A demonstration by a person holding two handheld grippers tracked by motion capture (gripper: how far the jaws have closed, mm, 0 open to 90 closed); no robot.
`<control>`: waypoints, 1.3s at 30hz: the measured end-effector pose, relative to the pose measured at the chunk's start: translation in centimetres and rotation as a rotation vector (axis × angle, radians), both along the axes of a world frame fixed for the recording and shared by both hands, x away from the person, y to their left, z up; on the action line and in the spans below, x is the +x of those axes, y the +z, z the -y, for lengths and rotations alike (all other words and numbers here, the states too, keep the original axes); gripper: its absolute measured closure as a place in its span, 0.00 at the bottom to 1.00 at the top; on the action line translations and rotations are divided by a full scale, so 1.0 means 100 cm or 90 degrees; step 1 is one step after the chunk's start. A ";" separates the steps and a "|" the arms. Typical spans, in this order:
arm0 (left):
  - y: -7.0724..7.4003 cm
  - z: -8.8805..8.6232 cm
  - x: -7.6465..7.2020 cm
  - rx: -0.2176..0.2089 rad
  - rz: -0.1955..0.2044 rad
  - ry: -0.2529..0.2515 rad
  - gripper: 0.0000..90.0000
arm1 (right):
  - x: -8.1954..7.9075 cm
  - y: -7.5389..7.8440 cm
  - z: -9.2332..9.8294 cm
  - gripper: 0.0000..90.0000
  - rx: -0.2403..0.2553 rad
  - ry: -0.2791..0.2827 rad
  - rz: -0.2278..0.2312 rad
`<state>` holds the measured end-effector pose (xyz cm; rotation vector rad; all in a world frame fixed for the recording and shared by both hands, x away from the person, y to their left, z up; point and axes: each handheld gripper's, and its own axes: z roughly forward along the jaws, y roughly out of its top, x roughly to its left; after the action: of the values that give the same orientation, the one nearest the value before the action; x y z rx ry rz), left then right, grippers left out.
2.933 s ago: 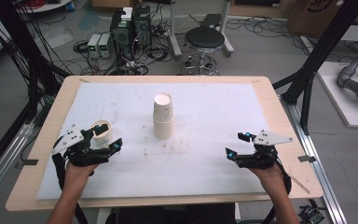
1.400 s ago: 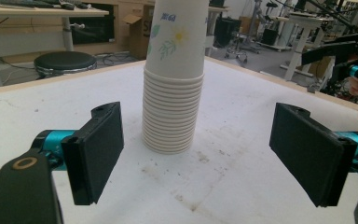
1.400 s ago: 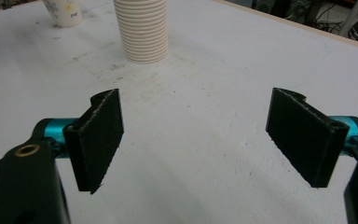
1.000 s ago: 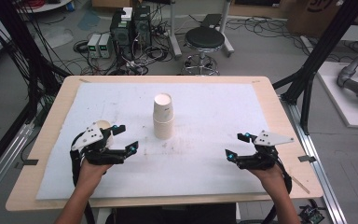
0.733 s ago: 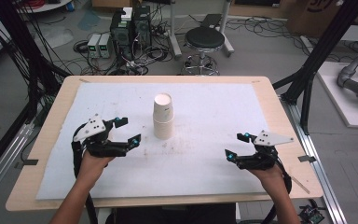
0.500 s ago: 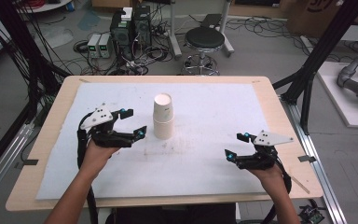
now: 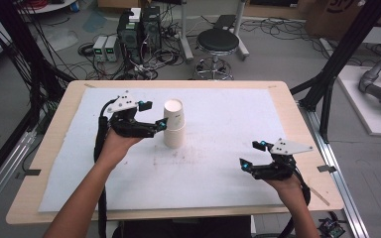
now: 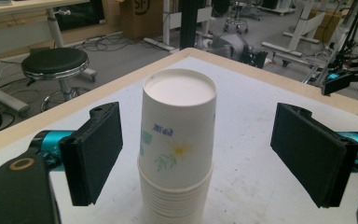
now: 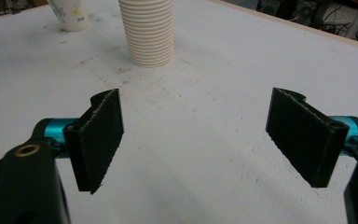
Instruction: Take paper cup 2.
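1. Left gripper (image 8: 198,154): jaws spread wide, one pad on each side of the top paper cup (image 8: 178,121), clear of both its walls. Nothing is gripped. The pads sit level with the cup's printed upper body, above the band of nested rims below; judged, this height is chosen so that closing would take the top cup alone rather than the whole stack.

2. Stack of paper cups (image 7: 173,124): upright and upside down, bases uppermost, on the white mat (image 7: 218,163). Seen along the left jaws it stands midway between them, slightly nearer the left-hand pad. In the high view the left gripper's tips reach the stack's side.

3. Right gripper (image 9: 200,144): jaws wide and holding nothing, with bare mat between the pads. The ribbed foot of the stack (image 9: 150,32) lies well ahead of these jaws and a little toward the left-hand pad. Judged, this gripper is parked out of the way, available to steady the stack if required.

4. Single cup (image 9: 69,14): stands apart from the stack, farther ahead and beyond the left-hand pad of the right gripper. Its upper part is cut off by the frame.

5. Judgement: the step in hand is lifting one cup off the stack. Risk: a squeeze set too low would catch several rims together.
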<state>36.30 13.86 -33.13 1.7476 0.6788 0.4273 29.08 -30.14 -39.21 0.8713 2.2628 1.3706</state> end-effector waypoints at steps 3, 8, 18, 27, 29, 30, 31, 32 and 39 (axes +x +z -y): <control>0.004 0.005 0.009 0.005 -0.005 0.004 0.19 | 0.000 0.000 0.000 0.21 0.000 0.000 0.000; 0.006 0.015 0.023 0.013 -0.024 -0.002 0.19 | 0.000 -0.001 0.000 0.21 -0.002 0.001 0.000; -0.001 0.032 0.040 0.040 -0.049 0.003 0.19 | -0.001 0.000 0.002 0.21 0.001 -0.001 0.001; -0.009 0.041 0.047 0.054 -0.057 -0.009 0.21 | -0.001 0.000 0.002 0.21 0.001 0.001 0.000; -0.010 0.042 0.048 0.059 -0.056 -0.015 0.25 | -0.001 0.000 0.002 0.21 -0.001 0.002 0.001; -0.011 0.042 0.048 0.059 -0.058 -0.016 0.27 | -0.001 0.000 0.002 0.21 -0.001 0.001 0.001; -0.011 0.042 0.049 0.057 -0.059 -0.016 0.29 | -0.001 0.000 0.002 0.21 -0.001 0.001 0.001; -0.012 0.042 0.049 0.055 -0.060 -0.017 0.31 | -0.001 0.000 0.002 0.21 0.000 0.000 -0.001; -0.011 0.040 0.050 0.044 -0.051 -0.023 0.37 | -0.001 0.000 0.003 0.21 0.001 -0.001 0.001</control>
<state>41.26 9.86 -34.21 1.8479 0.6951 0.3603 28.96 -30.42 -39.19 0.8722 2.2591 1.3717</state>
